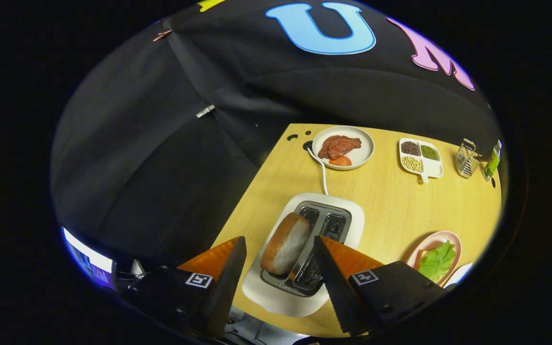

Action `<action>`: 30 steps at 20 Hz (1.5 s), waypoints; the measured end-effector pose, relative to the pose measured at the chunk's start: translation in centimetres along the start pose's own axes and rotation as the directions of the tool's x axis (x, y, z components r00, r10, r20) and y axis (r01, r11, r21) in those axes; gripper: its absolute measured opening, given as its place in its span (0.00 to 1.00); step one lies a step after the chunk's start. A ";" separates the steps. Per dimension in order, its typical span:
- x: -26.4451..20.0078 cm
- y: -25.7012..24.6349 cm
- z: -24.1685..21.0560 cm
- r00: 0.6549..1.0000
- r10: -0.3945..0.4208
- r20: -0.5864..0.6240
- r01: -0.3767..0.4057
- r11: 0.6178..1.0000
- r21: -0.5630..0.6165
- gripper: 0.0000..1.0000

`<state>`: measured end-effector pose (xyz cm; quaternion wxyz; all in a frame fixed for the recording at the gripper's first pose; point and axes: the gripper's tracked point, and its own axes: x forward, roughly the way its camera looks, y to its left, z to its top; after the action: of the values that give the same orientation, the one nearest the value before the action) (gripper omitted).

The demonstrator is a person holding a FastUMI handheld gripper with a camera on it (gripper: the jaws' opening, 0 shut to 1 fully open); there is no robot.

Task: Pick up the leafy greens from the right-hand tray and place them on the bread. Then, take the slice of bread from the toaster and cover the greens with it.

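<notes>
A slice of bread (285, 244) with a brown crust stands up out of the left slot of the white toaster (304, 297). My gripper (280, 239) hovers over the toaster, open, with one finger on each side of the slice and a gap between each finger and the bread. The right slot (331, 225) holds nothing. A leaf of greens (436, 261) lies on a pink plate (451, 235) to the right of the toaster, beyond my right finger. I cannot tell what lies under the leaf.
The toaster's white cord (323, 175) runs toward the table's back edge. Behind it sit a white plate (367, 148) with meat and a tomato slice, a divided dish of beans (421, 158), a small metal grater (466, 160) and a green bottle (492, 163).
</notes>
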<state>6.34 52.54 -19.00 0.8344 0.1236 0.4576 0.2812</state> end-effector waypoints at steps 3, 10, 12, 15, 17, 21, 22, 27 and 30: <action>1.6 -0.4 -0.2 0.998 -0.057 -0.012 0.057 0.998 0.004 0.88; 3.4 -1.6 -1.8 0.992 -0.116 -0.041 0.118 0.992 0.041 0.50; 3.1 -2.2 -2.1 0.988 -0.151 -0.041 0.153 0.987 0.050 0.34; 2.8 -2.0 -1.9 0.987 -0.153 -0.043 0.156 0.986 0.062 0.15; 2.4 -1.7 -1.4 0.988 -0.155 -0.027 0.157 0.984 0.080 0.12; 0.7 -1.1 -0.5 0.992 -0.127 0.001 0.126 0.988 0.090 0.12; 0.0 -1.1 -0.1 0.993 -0.117 0.012 0.115 0.988 0.099 0.12; -4.0 -1.4 2.1 0.997 -0.043 0.069 0.033 0.990 0.138 0.12; -6.9 -1.7 3.3 0.994 0.023 0.104 -0.039 0.987 0.153 0.12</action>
<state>6.73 47.31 -13.20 0.8401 0.2094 0.4329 0.2508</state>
